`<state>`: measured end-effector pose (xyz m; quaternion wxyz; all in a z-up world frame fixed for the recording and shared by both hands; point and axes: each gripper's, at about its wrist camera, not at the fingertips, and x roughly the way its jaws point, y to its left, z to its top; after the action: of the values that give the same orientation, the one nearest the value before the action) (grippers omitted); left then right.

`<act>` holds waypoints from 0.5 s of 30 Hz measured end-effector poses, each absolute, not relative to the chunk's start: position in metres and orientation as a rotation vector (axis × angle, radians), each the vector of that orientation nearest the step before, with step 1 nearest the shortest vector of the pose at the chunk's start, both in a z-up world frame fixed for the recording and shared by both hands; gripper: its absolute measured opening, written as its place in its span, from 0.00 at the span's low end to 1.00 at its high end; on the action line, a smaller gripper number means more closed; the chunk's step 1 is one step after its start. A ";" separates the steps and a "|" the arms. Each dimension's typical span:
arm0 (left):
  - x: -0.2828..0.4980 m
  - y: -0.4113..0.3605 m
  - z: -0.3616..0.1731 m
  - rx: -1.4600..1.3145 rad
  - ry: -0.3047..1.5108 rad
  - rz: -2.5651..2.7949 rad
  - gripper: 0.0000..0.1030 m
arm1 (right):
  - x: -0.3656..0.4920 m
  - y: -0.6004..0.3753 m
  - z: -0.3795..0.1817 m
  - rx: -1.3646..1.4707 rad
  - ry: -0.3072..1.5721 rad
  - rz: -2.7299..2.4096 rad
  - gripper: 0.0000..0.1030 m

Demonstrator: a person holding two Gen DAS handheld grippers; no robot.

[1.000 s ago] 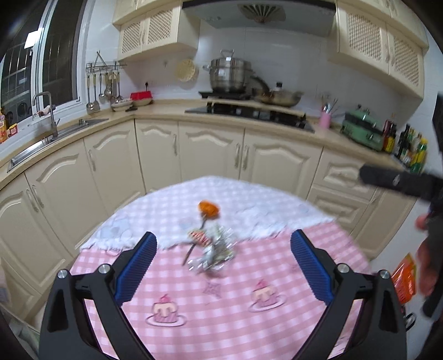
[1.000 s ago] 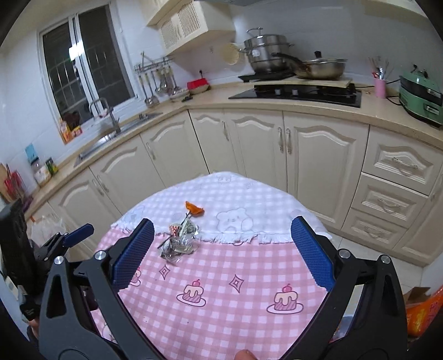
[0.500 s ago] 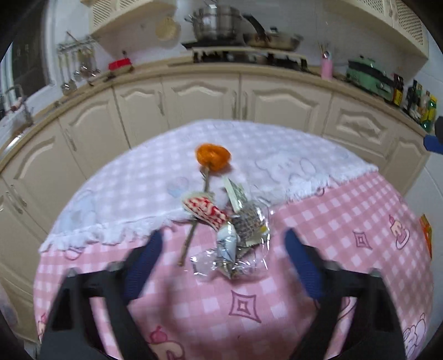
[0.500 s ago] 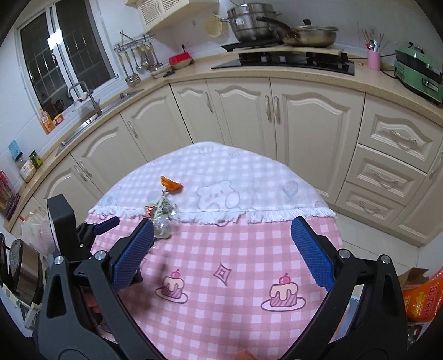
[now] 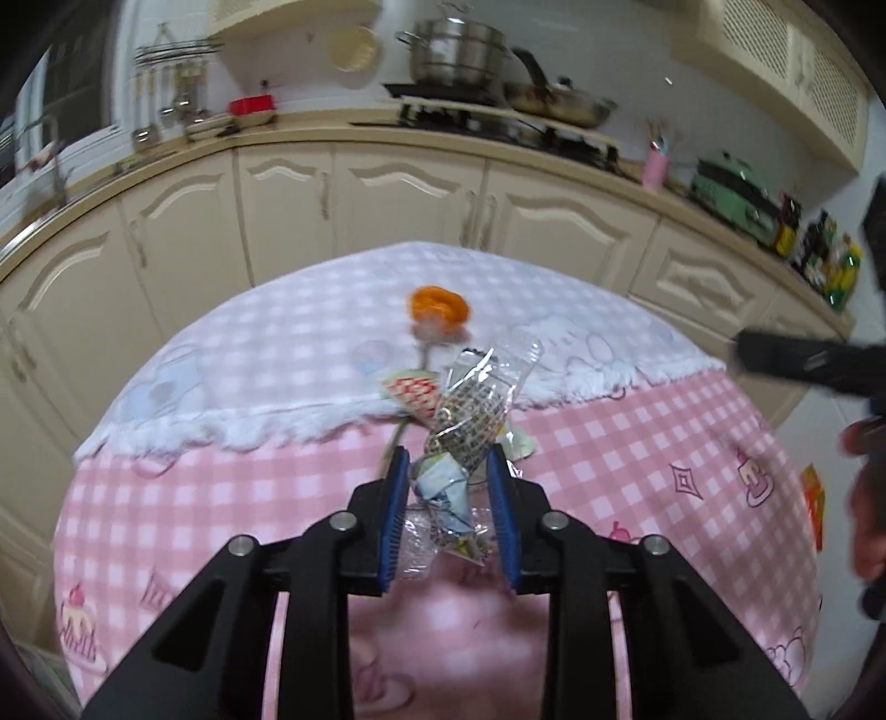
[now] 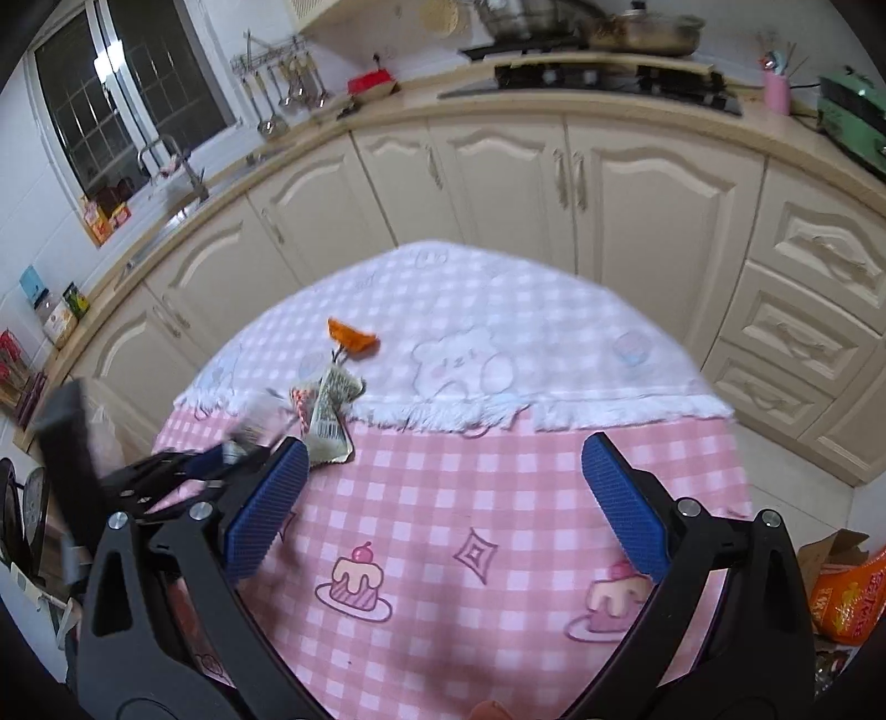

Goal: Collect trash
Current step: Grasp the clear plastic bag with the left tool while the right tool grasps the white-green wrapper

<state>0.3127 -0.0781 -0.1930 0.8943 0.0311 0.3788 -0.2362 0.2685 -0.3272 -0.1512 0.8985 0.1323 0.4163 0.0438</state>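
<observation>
- Trash is lying in one cluster on the round table [image 6: 498,498], which is wearing a pink checked cloth with cake prints and a white checked towel [image 6: 498,310] over its far half.
- I am seeing the kitchen counter [image 5: 332,138] curving behind the table, carrying a steel pot [image 5: 451,52] and a pan [image 5: 559,102] on the hob; what they are holding I cannot tell.
- A pink cup [image 6: 775,97] on the counter is holding a few upright utensils.
- An orange bag [image 6: 847,603] is sitting low at the right edge of the right wrist view, beside an open cardboard flap; its contents are hidden from me.
- My left gripper [image 5: 448,498] is clenching a crumpled bundle of clear wrappers [image 5: 470,410], its blue pads pressing in from both sides at the seam where towel and pink cloth are meeting.
- My right gripper [image 6: 443,498] is hanging released over the near pink part of the table, jaws spread wide with nothing between them.
- A red-and-white patterned wrapper [image 5: 412,390] is lying just behind the bundle, touching it.
- A thin stick [image 5: 423,354] is running from that wrapper back toward the orange piece.
- An orange peel-like scrap [image 5: 437,307] is resting alone on the towel, a little beyond the rest.
</observation>
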 end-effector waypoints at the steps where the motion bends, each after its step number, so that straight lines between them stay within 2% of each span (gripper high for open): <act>1: 0.310 -0.070 -0.191 0.043 0.781 -0.470 0.26 | 0.276 -0.321 -0.157 0.271 0.877 0.099 0.94; 8: 0.301 -0.030 -0.188 -0.059 0.765 -0.349 0.26 | 0.331 -0.268 -0.189 0.221 0.930 0.173 0.94; 9: 0.298 -0.025 -0.187 -0.074 0.759 -0.339 0.26 | 0.336 -0.263 -0.192 0.210 0.936 0.176 0.90; 11: 0.294 -0.020 -0.186 -0.083 0.754 -0.334 0.26 | 0.350 -0.252 -0.201 0.195 0.963 0.191 0.77; 13: 0.293 -0.016 -0.187 -0.088 0.756 -0.331 0.26 | 0.359 -0.243 -0.211 0.154 0.993 0.174 0.56; 14: 0.292 -0.014 -0.188 -0.091 0.758 -0.330 0.26 | 0.359 -0.240 -0.212 0.115 0.978 0.151 0.53; 15: 0.291 -0.012 -0.189 -0.094 0.760 -0.330 0.26 | 0.357 -0.239 -0.212 0.099 0.972 0.140 0.41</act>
<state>0.2915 -0.0120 -0.1885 0.9144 -0.0455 0.3689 -0.1604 0.3571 -0.2389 -0.2120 0.8806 0.0475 0.4665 0.0674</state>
